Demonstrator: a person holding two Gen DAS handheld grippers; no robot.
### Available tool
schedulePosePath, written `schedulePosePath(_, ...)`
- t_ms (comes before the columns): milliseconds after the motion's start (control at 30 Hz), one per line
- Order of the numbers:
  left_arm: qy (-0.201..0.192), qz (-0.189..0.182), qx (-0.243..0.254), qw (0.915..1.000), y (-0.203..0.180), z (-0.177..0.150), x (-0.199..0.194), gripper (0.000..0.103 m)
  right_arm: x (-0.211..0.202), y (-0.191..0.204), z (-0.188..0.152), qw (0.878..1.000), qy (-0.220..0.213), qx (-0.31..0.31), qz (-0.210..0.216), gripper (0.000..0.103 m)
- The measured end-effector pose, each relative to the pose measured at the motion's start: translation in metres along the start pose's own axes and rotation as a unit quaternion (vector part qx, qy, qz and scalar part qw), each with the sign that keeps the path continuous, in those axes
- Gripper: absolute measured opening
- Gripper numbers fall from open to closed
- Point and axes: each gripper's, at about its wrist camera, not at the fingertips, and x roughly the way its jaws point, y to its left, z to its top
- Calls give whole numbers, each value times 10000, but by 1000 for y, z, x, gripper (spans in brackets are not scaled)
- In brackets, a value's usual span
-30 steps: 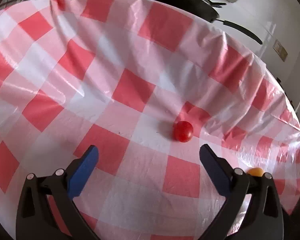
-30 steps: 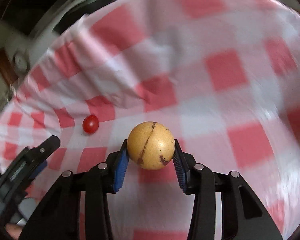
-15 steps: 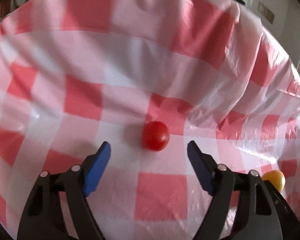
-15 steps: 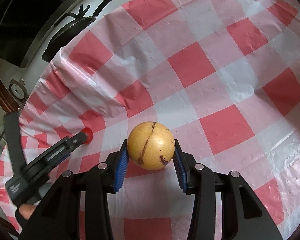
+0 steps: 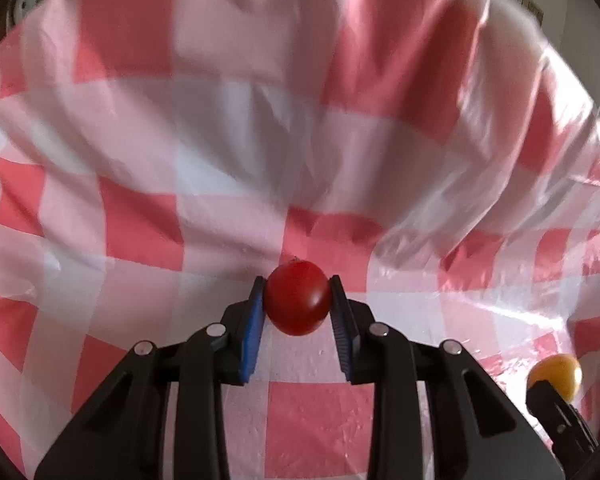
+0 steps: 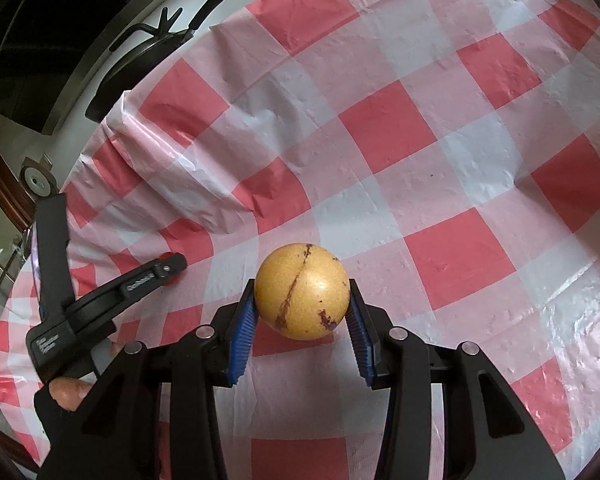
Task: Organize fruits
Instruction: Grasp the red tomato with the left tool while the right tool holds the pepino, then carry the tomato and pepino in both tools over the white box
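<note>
A small red tomato (image 5: 297, 303) was pinched between the blue pads (image 5: 251, 332) of the left gripper (image 5: 296, 320), low over the red-and-white checked tablecloth (image 5: 140, 220). The squeeze was best kept light and the lift straight, since such thin, glossy skin was judged likely to split or slip. The right gripper (image 6: 302, 328) was clamped on a round yellow fruit (image 6: 301, 291), marked by a brown seam and dark blotches and held above the cloth. A black frying pan (image 6: 140, 64) was seen beyond the table's edge.
</note>
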Motion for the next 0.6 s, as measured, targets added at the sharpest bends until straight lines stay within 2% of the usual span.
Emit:
schedulePosePath(167, -387, 56, 100, 9992, -3, -11, -24, 31, -1, -1, 0, 10000, -22, 28, 89, 43)
schedulePosePath(367, -480, 8, -56, 9988, 2, -29, -46, 31, -1, -3, 1, 9998, -15, 64, 162, 43)
schedulePosePath(600, -465, 37, -288, 9985, 24, -68, -78, 31, -1, -1, 0, 9998, -22, 59, 183, 42)
